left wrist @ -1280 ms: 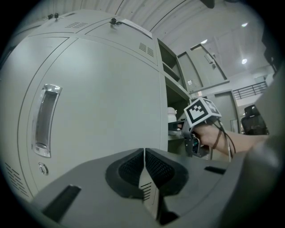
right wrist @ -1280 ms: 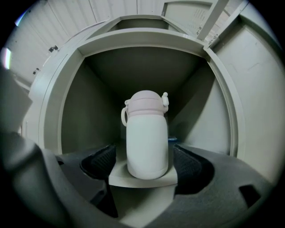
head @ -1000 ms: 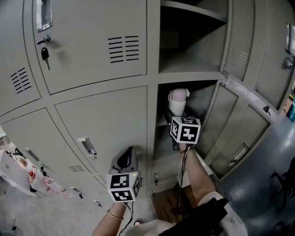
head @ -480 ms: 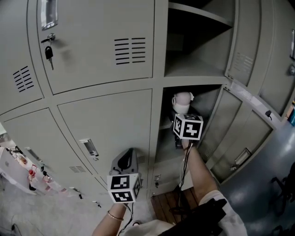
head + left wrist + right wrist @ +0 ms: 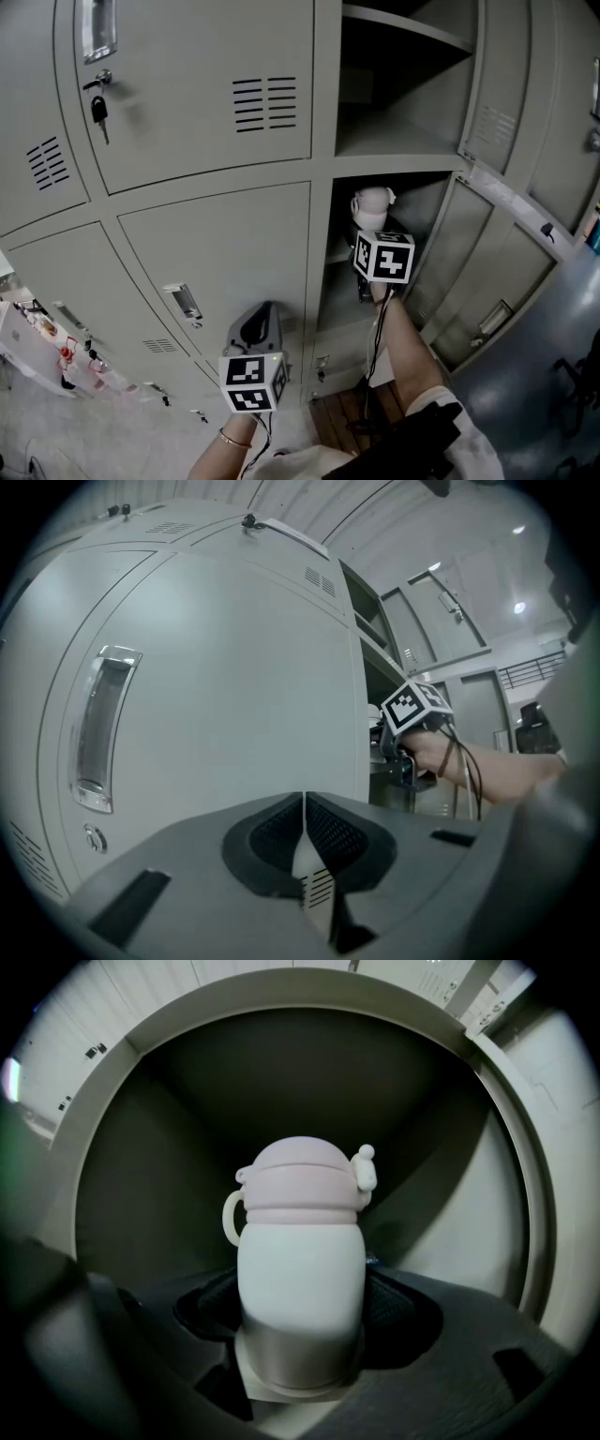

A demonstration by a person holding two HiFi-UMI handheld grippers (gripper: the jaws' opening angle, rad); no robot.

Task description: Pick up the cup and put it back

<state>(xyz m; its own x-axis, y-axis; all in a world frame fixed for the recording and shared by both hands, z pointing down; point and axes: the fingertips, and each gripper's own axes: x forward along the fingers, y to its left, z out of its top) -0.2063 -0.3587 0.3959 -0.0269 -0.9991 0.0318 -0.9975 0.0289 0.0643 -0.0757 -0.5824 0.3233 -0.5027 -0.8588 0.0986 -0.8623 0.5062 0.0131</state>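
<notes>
A white cup (image 5: 300, 1241) with a pale pink lid and a small side handle stands upright inside the open locker compartment (image 5: 427, 202). My right gripper (image 5: 300, 1309) reaches into that compartment. Its jaws are closing, and the dark pads (image 5: 214, 1309) lie against both sides of the cup's lower body. In the head view the cup (image 5: 371, 204) shows just above that gripper's marker cube (image 5: 382, 257), which hides the jaws. My left gripper (image 5: 305, 810) is shut and empty. It hangs low in front of the closed locker door (image 5: 220, 253).
Grey lockers fill the view. The open door (image 5: 487, 262) swings out to the right of the cup's compartment. Above it is another open compartment with a shelf (image 5: 394, 141). A key (image 5: 94, 108) hangs in the upper left door. A cable (image 5: 375, 347) runs along the right forearm.
My right gripper has moved a little deeper into the locker, up to the cup. The left gripper has stayed where it was.
</notes>
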